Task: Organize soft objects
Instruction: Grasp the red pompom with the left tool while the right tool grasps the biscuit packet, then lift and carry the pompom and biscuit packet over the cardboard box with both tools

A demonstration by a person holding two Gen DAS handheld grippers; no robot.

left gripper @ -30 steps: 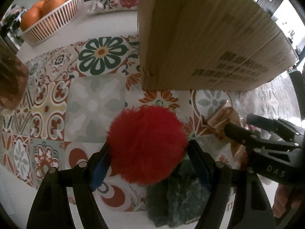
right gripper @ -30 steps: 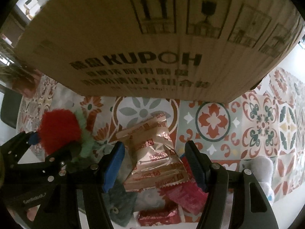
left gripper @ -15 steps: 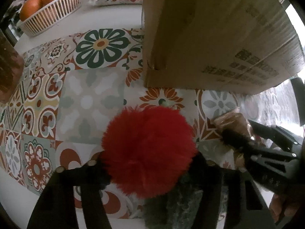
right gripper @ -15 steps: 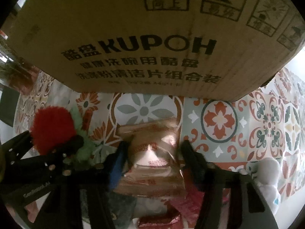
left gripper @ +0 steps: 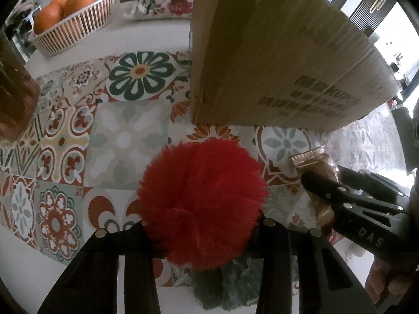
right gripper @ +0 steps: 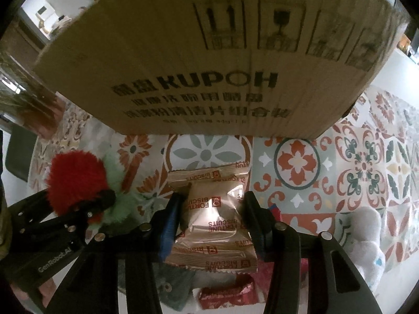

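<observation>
Both views fisheye: heavy barrel bend, black vignette at corners. Daylight from windows top right in left wrist view, blown out white. Cardboard box [right gripper: 209, 60] face dim, backlit, print soft w/ slight blur. Glare on foil biscuit packet [right gripper: 213, 214]. Red pompom [left gripper: 201, 201] sharp; claw bodies near-black, no detail.

the cardboard box [right gripper: 209, 60] at 12 o'clock reads "kupoh" in bold, with chinese lines beneath and arrow and glass handling signs above. the gold biscuit packet [right gripper: 213, 219] says "fortune biscuits", upside down. the left claw [right gripper: 78, 209] at 8 o'clock bears "genrobot.ai"; the right claw [left gripper: 330, 183] at 4 o'clock shows "das".
</observation>
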